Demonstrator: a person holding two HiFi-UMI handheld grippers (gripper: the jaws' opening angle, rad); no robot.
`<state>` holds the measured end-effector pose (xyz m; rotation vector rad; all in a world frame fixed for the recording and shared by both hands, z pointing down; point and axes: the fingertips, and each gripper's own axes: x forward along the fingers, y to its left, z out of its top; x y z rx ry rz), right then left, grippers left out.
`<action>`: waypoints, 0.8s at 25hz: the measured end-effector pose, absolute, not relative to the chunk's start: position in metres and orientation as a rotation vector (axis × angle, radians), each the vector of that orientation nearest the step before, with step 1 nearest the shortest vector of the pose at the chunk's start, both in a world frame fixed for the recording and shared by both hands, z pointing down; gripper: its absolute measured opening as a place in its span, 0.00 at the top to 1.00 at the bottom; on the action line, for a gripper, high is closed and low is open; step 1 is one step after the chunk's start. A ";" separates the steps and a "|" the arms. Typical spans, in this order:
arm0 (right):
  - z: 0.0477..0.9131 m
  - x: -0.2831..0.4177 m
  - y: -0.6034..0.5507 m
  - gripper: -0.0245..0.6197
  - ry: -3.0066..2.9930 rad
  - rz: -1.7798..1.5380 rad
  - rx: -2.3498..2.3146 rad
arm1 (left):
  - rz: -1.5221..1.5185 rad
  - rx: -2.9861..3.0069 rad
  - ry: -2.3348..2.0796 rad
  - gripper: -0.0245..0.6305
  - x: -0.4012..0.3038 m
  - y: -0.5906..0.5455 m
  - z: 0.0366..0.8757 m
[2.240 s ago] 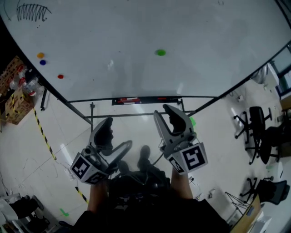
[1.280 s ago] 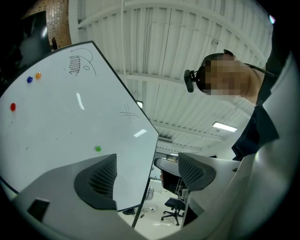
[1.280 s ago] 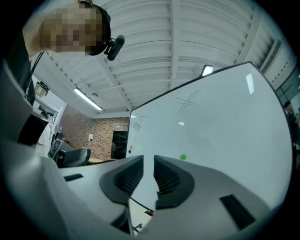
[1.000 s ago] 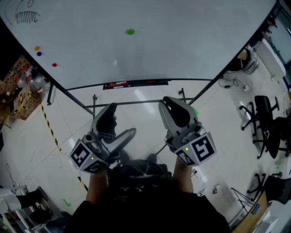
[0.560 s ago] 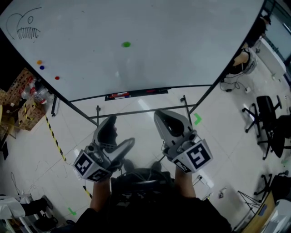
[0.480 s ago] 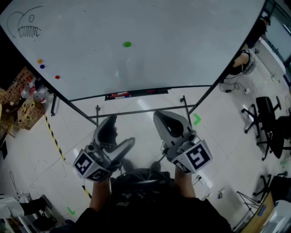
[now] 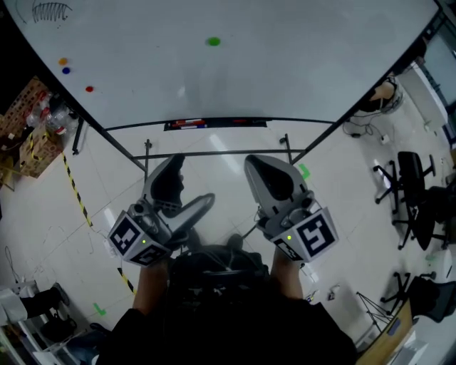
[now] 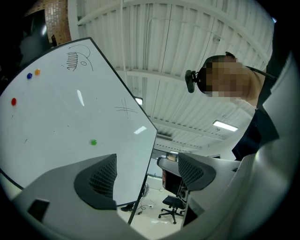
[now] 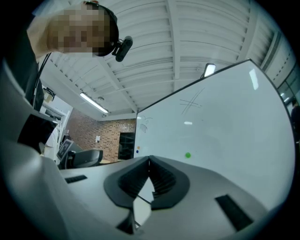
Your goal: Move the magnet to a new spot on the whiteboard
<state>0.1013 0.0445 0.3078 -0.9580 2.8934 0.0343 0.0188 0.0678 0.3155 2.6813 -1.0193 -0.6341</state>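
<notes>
Left tool: the left tool (image 7: pixel 191 182) was low in the head view, left of the middle. Its two jaws stood wide apart. Nothing was between them. In the left gripper view only the edge of the board and a room far behind showed in the gap.

Right tool: the right tool (image 7: pixel 258 165) was low in the head view, just right of the middle. Its jaws were pressed together at the tips. It held nothing.

Whiteboard: the whiteboard (image 7: pixel 299 64) filled the top of the head view. It stood on a dark frame above the floor (image 7: pixel 214 153).

Green magnet: the green magnet (image 7: pixel 213 41) was stuck on the board, near the top middle of the head view. It was well apart from both tools. No tool touched it.

Other magnets: an orange magnet (image 7: pixel 63 62) and a blue magnet (image 7: pixel 66 70) sat close together at the upper left. A red magnet (image 7: pixel 89 89) was a bit lower, to their right.

Drawing: a dark scribbled drawing (image 7: pixel 51 11) was in the top left corner of the board.

Pen tray: a dark pen tray (image 7: pixel 214 124) ran along the bottom edge of the board.

Floor things: boxes (image 7: pixel 28 135) stood at the left edge. Yellow and black striped tape (image 7: pixel 75 196) ran across the floor near them. Black chairs (image 7: pixel 410 192) stood at the right edge.
</notes>
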 end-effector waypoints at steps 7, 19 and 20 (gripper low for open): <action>0.311 0.093 0.051 0.93 2.920 0.047 -0.960 | -0.653 2.677 -1.010 0.35 0.014 0.072 0.316; 0.306 0.088 0.053 0.93 2.904 0.097 -0.965 | -0.663 2.675 -0.993 0.35 0.013 0.074 0.318; 0.308 0.088 0.053 0.93 2.911 0.089 -0.964 | -0.663 2.675 -0.994 0.35 0.013 0.074 0.317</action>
